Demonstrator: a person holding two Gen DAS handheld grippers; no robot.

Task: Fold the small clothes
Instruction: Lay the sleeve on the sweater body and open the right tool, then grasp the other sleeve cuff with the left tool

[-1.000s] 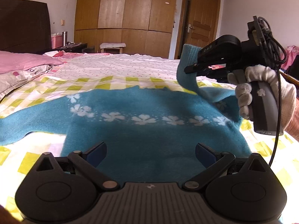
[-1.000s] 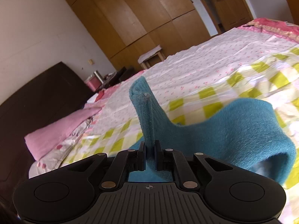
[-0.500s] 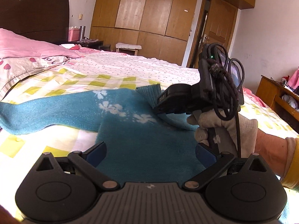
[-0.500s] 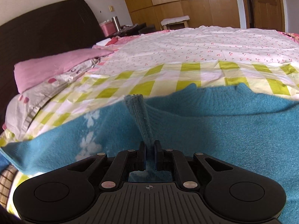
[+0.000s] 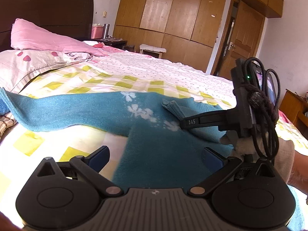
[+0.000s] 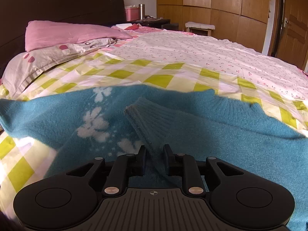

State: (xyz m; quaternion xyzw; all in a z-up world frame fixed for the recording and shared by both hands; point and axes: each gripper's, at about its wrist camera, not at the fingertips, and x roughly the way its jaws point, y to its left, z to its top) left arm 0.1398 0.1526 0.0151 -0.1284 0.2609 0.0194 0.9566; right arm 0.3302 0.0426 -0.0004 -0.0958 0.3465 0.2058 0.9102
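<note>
Across the middle of both frames, on the yellow-check sheet (image 6: 163,80): a fuzzy teal sweater (image 6: 240,144) with white flowers, spread flat, one sleeve cuff (image 6: 146,119) folded over its chest. Right gripper (image 6: 154,154): jaws just opening, loose around that cuff. Left gripper (image 5: 154,154): wide apart, holding nothing. Read "DAS" on the right gripper's finger.

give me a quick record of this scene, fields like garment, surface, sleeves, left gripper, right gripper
garment: teal sweater with white flowers
surface: checked bedsheet
sleeves: one cuff folded onto the body; other sleeve spread out
left gripper: open, empty, over the sweater
right gripper: jaws just been opening, cuff between them, pads apart
</note>
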